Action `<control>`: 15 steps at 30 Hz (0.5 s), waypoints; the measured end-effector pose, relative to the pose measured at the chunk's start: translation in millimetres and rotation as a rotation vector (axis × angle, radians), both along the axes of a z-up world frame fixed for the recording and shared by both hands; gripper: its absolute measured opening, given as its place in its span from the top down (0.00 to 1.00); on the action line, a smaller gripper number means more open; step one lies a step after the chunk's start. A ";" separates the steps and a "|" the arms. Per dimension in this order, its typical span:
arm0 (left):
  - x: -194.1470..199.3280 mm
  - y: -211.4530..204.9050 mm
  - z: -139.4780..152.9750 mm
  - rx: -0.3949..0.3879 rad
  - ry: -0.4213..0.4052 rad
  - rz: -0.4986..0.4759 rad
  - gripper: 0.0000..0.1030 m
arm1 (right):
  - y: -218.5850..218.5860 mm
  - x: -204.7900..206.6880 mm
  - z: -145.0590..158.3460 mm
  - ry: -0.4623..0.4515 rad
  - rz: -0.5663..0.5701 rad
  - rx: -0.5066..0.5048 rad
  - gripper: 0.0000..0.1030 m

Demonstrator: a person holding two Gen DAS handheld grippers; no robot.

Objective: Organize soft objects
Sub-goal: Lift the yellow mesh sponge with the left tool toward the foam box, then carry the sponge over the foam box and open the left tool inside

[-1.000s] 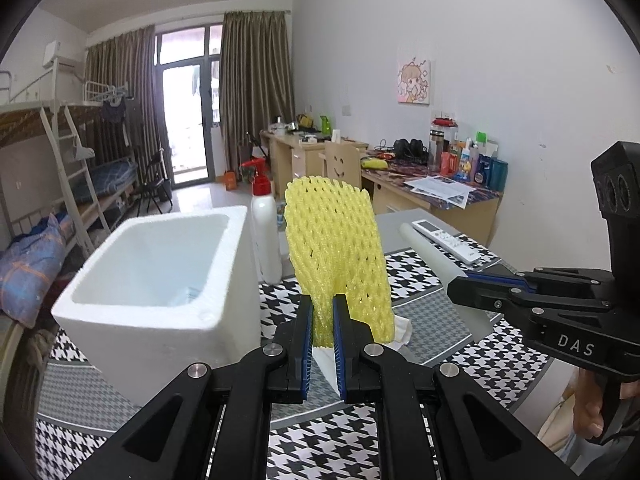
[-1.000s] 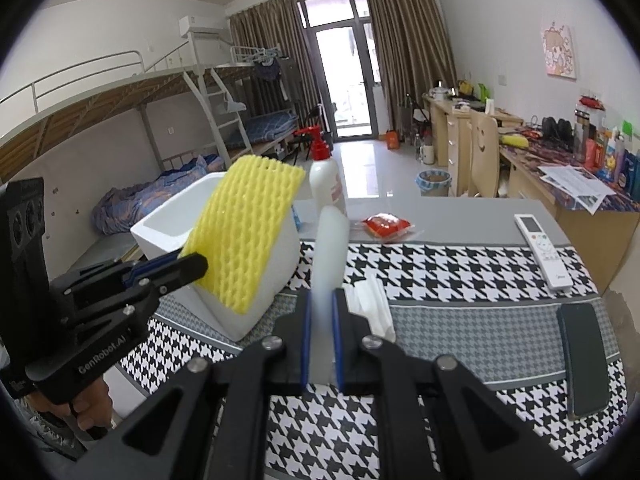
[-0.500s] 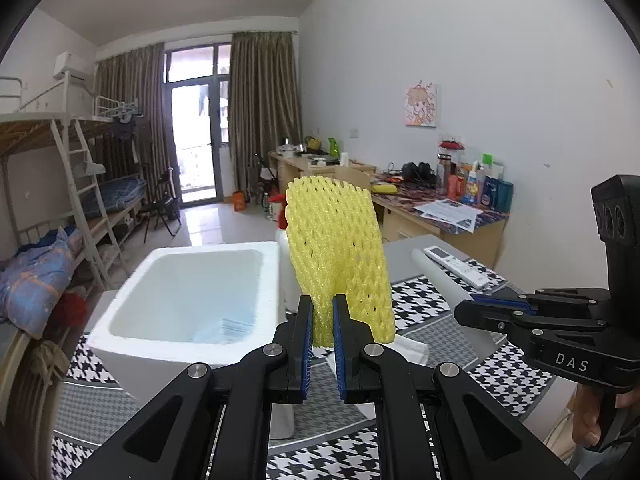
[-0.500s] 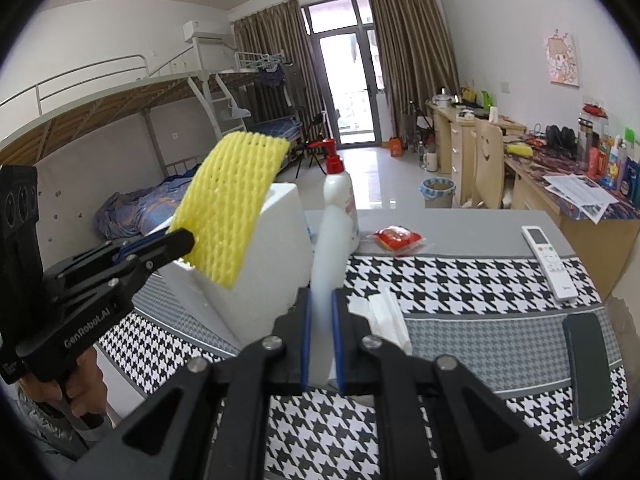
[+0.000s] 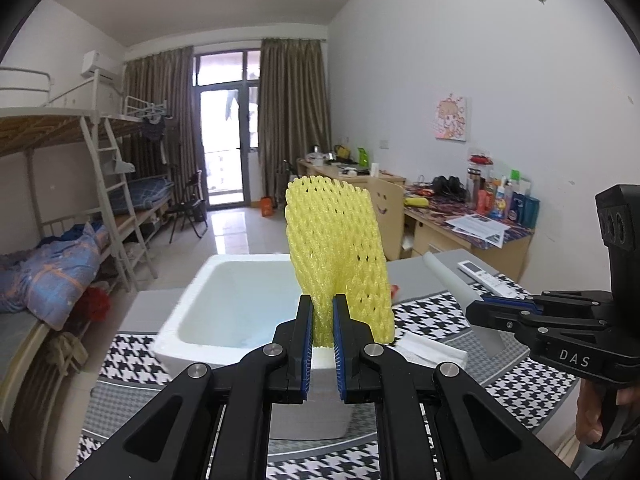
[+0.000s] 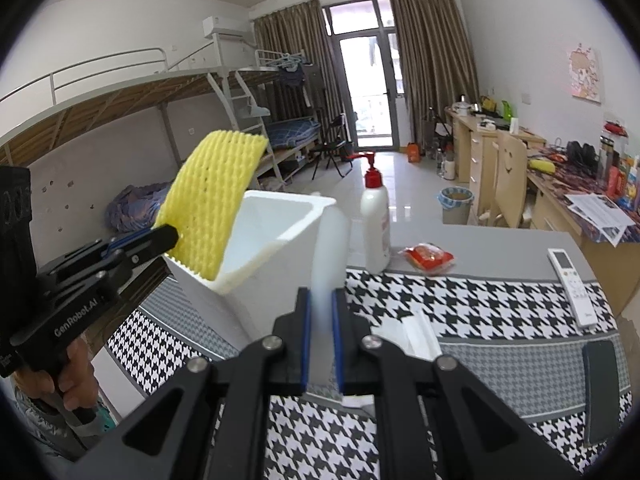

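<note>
My left gripper (image 5: 322, 304) is shut on the lower end of a yellow foam net sleeve (image 5: 336, 248), which stands upright over the near rim of the white foam box (image 5: 188, 300). In the right wrist view the yellow net (image 6: 216, 200) hangs at the box's (image 6: 280, 248) left corner, with the left gripper (image 6: 170, 236) just outside the rim. My right gripper (image 6: 320, 300) is shut on a pale white foam sheet (image 6: 330, 240) that stands up beside the box's right wall. The left wrist view shows that right gripper (image 5: 476, 312) and the sheet (image 5: 448, 276) to the right of the box.
A houndstooth cloth (image 6: 480, 304) covers the table. A white pump bottle (image 6: 375, 224) stands behind the box, with a red packet (image 6: 428, 257) next to it. A folded white tissue (image 6: 420, 332), a remote (image 6: 572, 286) and a dark phone (image 6: 602, 384) lie to the right.
Both grippers have risen and shifted toward the box with their loads. The yellow net has come from in front of the box's side to above its rim.
</note>
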State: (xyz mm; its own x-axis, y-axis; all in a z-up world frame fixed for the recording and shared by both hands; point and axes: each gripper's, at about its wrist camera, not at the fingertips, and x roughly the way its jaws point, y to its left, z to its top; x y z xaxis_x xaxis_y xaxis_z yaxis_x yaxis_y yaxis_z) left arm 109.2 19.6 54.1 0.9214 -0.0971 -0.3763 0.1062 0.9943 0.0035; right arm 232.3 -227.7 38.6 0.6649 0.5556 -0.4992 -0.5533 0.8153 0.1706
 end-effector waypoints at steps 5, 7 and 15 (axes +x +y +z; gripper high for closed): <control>-3.4 16.7 4.5 -0.012 -0.014 0.033 0.91 | 13.5 2.7 3.5 -0.010 0.028 0.001 0.88; -3.1 21.5 5.2 -0.012 -0.014 0.043 0.90 | 18.5 3.5 5.8 -0.016 0.037 0.001 0.88; -5.9 36.5 5.0 -0.002 -0.025 0.079 0.91 | 37.8 5.3 9.6 -0.025 0.073 -0.007 0.88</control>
State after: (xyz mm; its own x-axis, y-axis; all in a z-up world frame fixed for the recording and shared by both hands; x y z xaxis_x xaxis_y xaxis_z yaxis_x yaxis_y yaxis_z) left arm 103.3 56.1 59.1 0.9352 -0.0244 -0.3532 0.0274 0.9996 0.0035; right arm 237.6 -189.9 48.2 0.6349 0.5997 -0.4871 -0.6155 0.7737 0.1502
